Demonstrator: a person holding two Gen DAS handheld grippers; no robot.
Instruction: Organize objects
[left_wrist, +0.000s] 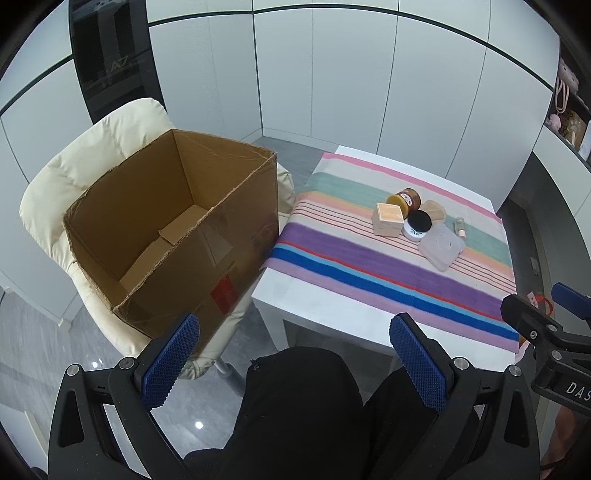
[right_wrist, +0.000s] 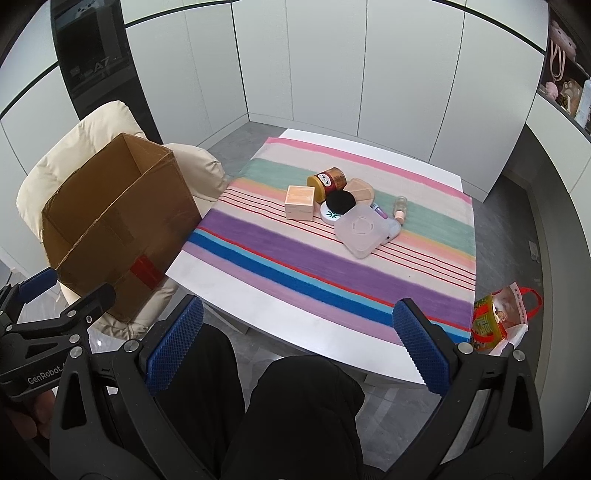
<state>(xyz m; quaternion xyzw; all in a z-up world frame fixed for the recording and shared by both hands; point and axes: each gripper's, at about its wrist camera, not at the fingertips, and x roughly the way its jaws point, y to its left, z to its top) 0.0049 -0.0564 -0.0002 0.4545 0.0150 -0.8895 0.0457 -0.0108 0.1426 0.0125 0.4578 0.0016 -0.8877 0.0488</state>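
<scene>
Fingers (right_wrist: 297, 343) both pairs spread, empty | clutter (right_wrist: 341, 208) on table, well ahead | box (left_wrist: 173, 229) left

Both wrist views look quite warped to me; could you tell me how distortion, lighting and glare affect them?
Left wrist view: strong fisheye bends the white wall panels, corners vignetted black, small light reflections on the glossy grey floor. Right wrist view: same barrel curve bows the striped tablecloth; even, soft light, faint shadows, the clustered items sharp.
</scene>
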